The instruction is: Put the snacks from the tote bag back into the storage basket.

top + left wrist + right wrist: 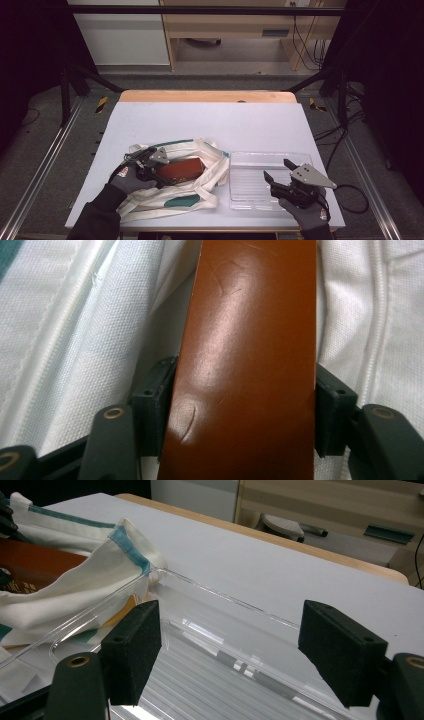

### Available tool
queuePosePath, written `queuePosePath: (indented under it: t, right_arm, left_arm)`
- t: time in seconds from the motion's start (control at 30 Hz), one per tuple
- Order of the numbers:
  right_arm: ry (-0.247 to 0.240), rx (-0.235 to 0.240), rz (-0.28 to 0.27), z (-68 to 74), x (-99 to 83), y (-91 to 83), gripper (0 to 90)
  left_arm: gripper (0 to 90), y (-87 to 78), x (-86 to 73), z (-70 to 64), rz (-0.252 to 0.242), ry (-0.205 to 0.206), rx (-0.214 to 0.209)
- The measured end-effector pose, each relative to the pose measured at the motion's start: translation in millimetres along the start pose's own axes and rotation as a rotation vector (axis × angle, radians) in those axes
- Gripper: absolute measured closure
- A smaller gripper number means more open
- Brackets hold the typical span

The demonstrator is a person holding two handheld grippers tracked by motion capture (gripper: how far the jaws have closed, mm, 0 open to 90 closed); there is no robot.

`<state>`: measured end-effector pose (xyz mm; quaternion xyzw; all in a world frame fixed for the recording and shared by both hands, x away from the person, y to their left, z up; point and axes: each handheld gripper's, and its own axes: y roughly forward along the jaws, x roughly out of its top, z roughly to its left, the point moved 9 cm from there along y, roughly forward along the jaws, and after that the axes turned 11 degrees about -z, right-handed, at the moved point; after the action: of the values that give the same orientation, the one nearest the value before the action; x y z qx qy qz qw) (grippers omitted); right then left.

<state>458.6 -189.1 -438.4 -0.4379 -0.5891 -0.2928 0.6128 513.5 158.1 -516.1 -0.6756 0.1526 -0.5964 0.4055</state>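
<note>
Brown and shiny, the flat box (179, 170) lies inside the white cloth bag (210, 162) on the left part of the table (210, 120) when you look from the high view. Your left gripper (150, 167) reaches into the bag's mouth and sits right at the near end of the box, with your gloved left hand (129, 179) behind it. To the right of the bag, just beside it, lies a clear plastic tray (250, 170). Your right gripper (280, 172) hangs over the right part of that tray with its two jaws spread wide and nothing between them. In the left gripper view, the brown box (250, 365) runs straight up the middle, and your left gripper (245, 405) clamps it: one black pad presses on each long side of the box, so the jaws are open just as wide as the box is. White bag cloth (75, 340) lies on both sides. In the right gripper view, your right gripper (227, 640) is wide apart and holds nothing. The clear tray (220, 605) is under and past the pads, and the bag (90, 575) with its green stripe rests against the tray's left corner.
</note>
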Motion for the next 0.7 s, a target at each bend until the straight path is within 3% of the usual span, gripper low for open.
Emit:
queuePosePath:
  t: [0.47, 0.7]
  right_arm:
    - [0.003, -0.003, -0.005, -2.1, 0.3, -1.6, 25.4]
    - [0.001, -0.003, -0.007, -1.7, 0.4, -1.7, 25.4]
  left_arm:
    - [41.9, -13.5, 8.5, -0.6, -0.049, 0.037, 0.009]
    - [42.0, -20.4, 12.1, -1.0, -0.045, 0.051, 0.031]
